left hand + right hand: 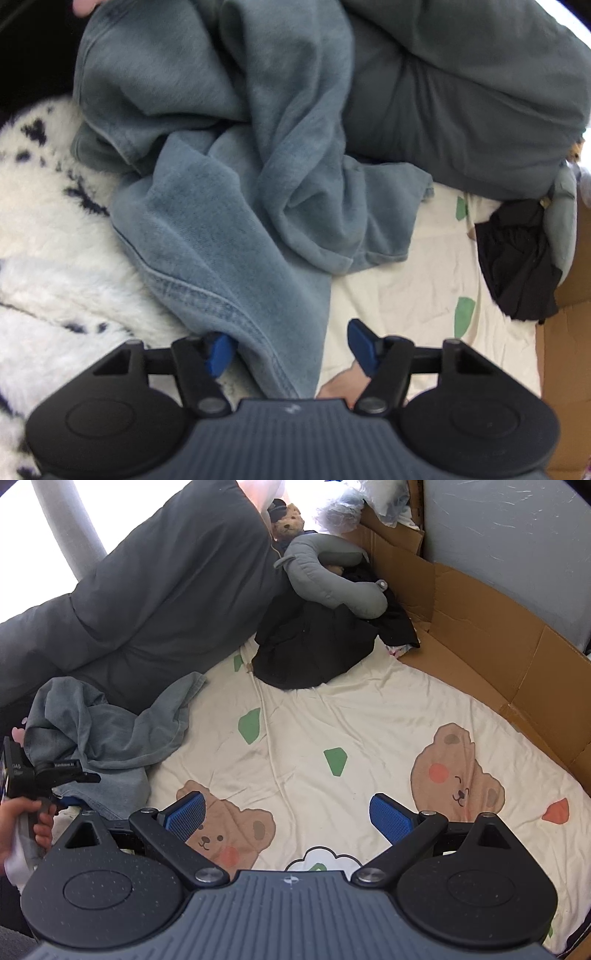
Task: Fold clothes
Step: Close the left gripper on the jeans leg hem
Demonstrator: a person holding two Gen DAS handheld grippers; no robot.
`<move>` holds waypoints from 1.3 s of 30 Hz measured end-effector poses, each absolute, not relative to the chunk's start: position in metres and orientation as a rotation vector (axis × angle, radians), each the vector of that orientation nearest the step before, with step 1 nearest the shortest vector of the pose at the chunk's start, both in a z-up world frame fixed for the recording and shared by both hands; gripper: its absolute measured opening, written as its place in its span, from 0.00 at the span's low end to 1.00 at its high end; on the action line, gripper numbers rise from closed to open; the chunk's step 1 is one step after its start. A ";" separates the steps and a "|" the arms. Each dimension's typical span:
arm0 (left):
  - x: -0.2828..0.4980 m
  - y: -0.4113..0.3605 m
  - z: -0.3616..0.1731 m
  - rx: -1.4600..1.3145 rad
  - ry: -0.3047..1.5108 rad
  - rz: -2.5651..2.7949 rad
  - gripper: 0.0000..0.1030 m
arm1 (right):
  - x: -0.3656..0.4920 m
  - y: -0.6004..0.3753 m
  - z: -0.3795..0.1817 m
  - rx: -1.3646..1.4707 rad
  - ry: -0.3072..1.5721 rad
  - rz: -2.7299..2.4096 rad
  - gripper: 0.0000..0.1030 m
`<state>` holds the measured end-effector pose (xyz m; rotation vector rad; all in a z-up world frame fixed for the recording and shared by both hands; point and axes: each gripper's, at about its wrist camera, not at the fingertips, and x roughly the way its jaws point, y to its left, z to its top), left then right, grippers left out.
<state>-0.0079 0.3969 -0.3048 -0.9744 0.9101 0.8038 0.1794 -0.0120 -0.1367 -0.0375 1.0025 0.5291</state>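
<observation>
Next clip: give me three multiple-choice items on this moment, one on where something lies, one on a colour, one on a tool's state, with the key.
1. Where does the black garment lie?
A. On the sheet beside the cardboard
B. Between the right tool's pads
C. On top of the jeans

2. What colour are the jeans?
A. Red
B. Faded blue
C. White

3. How does the right tool stand?
A. Shut on the jeans
B. Shut on the sheet
C. Open with nothing between its pads

Key: 1 A, the dark heap sits at the sheet's far end next to the cardboard. 2 B, the denim shows washed blue in both views. 3 C, its pads stand wide apart with only the sheet beyond them.
</observation>
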 end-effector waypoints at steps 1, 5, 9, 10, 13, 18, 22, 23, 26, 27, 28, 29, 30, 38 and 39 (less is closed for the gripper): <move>-0.008 0.400 -0.308 -0.980 0.918 0.813 0.62 | 0.180 -0.013 -0.138 -0.037 1.008 0.527 0.95; -0.014 0.406 -0.314 -0.973 0.955 0.853 0.24 | 0.182 -0.015 -0.143 -0.038 1.032 0.517 0.95; -0.016 0.404 -0.308 -0.958 0.940 0.818 0.05 | 0.185 -0.021 -0.148 -0.010 1.047 0.506 0.95; -0.016 0.403 -0.306 -0.947 0.935 0.799 0.05 | 0.185 -0.020 -0.148 -0.008 1.050 0.507 0.95; -0.011 0.398 -0.294 -0.893 0.931 0.733 0.04 | 0.185 -0.019 -0.151 -0.001 1.058 0.513 0.95; -0.001 0.389 -0.268 -0.805 0.919 0.662 0.03 | 0.182 -0.014 -0.151 -0.011 1.064 0.537 0.95; 0.011 0.379 -0.248 -0.743 0.909 0.609 0.03 | 0.181 -0.012 -0.148 -0.001 1.049 0.547 0.95; 0.015 0.376 -0.244 -0.729 0.909 0.593 0.03 | 0.181 -0.012 -0.147 0.003 1.046 0.550 0.95; 0.025 0.367 -0.234 -0.682 0.911 0.551 0.02 | 0.180 -0.011 -0.145 0.007 1.040 0.561 0.95; 0.027 0.365 -0.231 -0.672 0.911 0.541 0.02 | 0.180 -0.010 -0.145 0.007 1.039 0.566 0.95; 0.028 0.362 -0.229 -0.668 0.909 0.535 0.02 | 0.179 -0.009 -0.144 0.007 1.039 0.570 0.95; 0.030 0.361 -0.227 -0.666 0.904 0.530 0.02 | 0.178 -0.009 -0.145 0.007 1.040 0.576 0.95; 0.031 0.358 -0.224 -0.659 0.898 0.520 0.02 | 0.178 -0.008 -0.145 0.008 1.040 0.582 0.95; 0.038 0.343 -0.200 -0.629 0.864 0.387 0.01 | 0.172 0.000 -0.152 -0.007 1.058 0.627 0.95; 0.039 0.340 -0.195 -0.626 0.855 0.354 0.00 | 0.171 0.003 -0.152 -0.008 1.058 0.641 0.94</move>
